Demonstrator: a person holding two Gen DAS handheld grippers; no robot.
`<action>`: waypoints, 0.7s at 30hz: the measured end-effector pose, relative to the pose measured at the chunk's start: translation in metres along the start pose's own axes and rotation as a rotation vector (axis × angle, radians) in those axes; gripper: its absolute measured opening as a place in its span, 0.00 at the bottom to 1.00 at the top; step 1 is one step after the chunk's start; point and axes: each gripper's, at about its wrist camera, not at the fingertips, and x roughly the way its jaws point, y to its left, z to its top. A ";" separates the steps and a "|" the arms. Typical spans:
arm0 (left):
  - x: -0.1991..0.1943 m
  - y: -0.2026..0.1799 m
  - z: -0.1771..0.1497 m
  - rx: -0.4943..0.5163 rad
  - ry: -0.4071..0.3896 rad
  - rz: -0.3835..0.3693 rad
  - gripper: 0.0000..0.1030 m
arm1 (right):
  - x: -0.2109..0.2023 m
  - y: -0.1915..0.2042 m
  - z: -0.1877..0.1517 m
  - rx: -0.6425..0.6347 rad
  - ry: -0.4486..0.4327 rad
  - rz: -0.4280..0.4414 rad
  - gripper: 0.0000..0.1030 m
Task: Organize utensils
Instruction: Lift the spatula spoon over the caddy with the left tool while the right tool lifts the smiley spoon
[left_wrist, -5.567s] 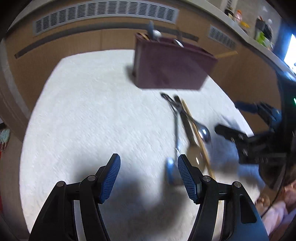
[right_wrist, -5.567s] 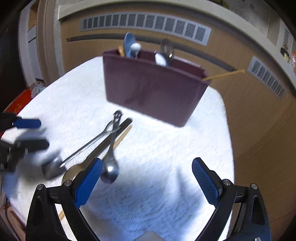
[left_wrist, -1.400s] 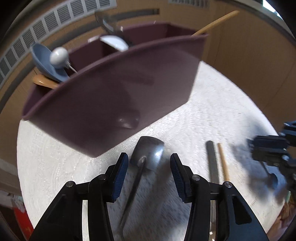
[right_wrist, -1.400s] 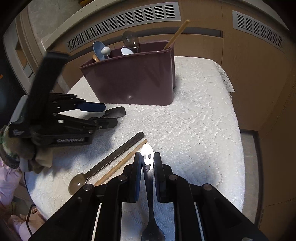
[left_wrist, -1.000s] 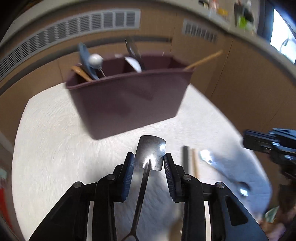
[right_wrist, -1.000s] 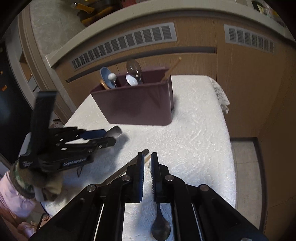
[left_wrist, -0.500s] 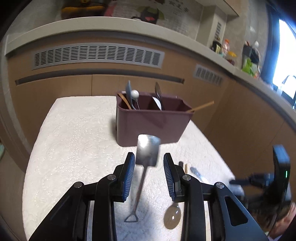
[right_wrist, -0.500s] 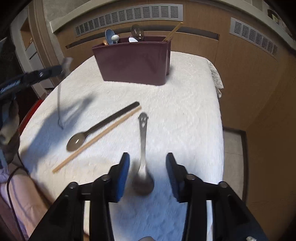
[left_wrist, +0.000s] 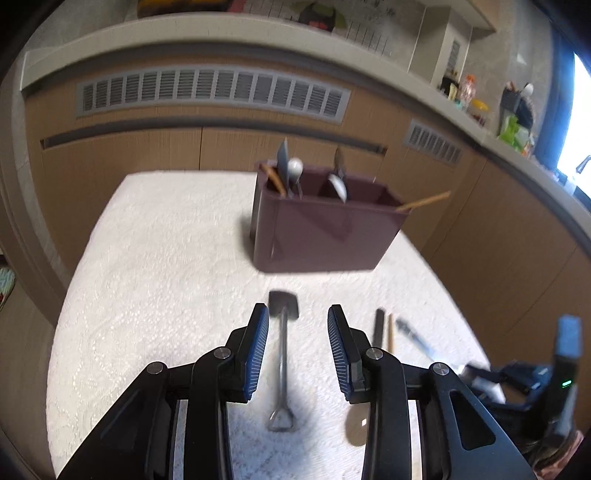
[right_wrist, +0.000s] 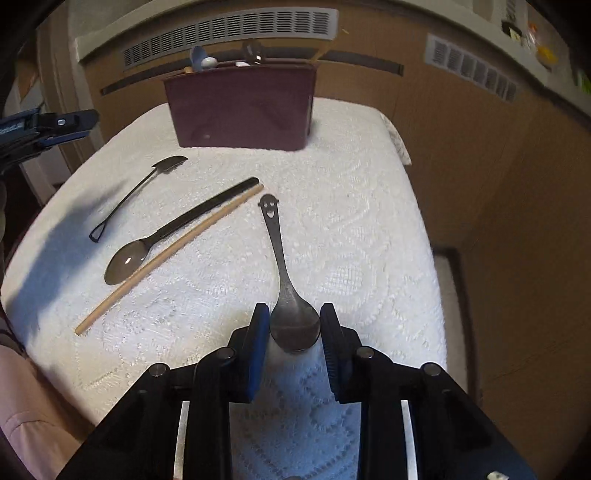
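Both grippers are open. The left gripper (left_wrist: 298, 345) hovers over the shovel spoon (left_wrist: 283, 347); the caddy (left_wrist: 321, 229) stands at twelve o'clock. The right gripper (right_wrist: 293, 339) straddles the smiley spoon (right_wrist: 284, 273); only its view shows the chopstick (right_wrist: 170, 258) whole.

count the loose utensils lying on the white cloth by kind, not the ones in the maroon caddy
Spoons: 2, the smiley-handled spoon and the black-handled spoon
Shovel-shaped scoops: 1, the flat-bladed scoop
Wooden chopsticks: 1, the chopstick
Total: 4
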 end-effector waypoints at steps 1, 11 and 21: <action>0.006 0.001 -0.001 0.000 0.024 0.008 0.35 | -0.004 0.001 0.004 -0.011 -0.020 -0.010 0.25; 0.063 -0.017 0.002 0.157 0.184 0.074 0.51 | -0.052 -0.011 0.096 0.003 -0.307 0.017 0.25; 0.128 -0.017 0.017 0.179 0.326 0.124 0.48 | -0.025 -0.012 0.108 0.025 -0.271 0.080 0.25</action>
